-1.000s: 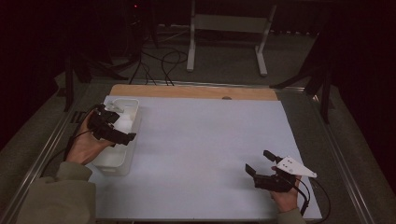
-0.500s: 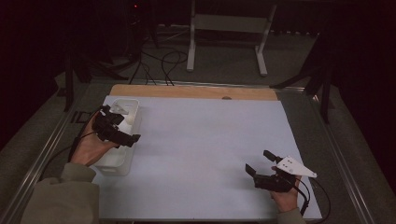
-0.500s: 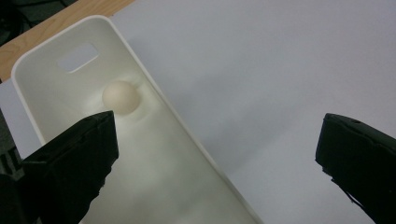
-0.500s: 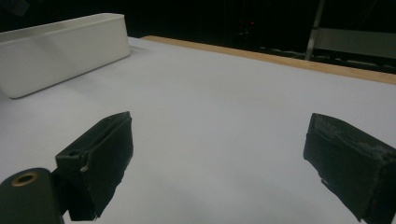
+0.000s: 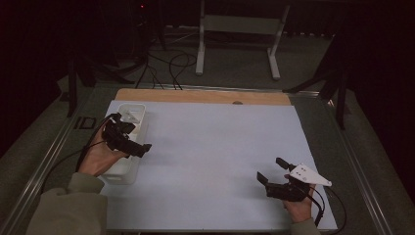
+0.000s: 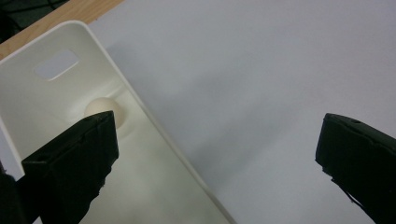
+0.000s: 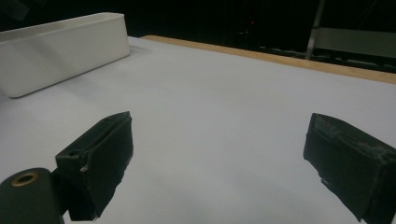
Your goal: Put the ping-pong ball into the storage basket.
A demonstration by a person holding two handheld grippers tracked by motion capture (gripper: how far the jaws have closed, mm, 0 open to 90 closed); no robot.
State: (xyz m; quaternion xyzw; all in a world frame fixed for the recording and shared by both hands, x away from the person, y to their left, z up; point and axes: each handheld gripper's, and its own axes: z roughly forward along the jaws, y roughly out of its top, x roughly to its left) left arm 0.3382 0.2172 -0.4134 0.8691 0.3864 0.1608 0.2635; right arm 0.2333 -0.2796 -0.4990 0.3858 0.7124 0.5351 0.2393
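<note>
From above, the left gripper (image 5: 131,142) is held over a white bin (image 5: 128,169) at the table's left edge. Inside the bin, a pale ball (image 6: 106,108) is seen near its far end; jaws are spread wide. At near right, the right gripper (image 7: 219,163) is likewise wide open, holding nothing.
</note>
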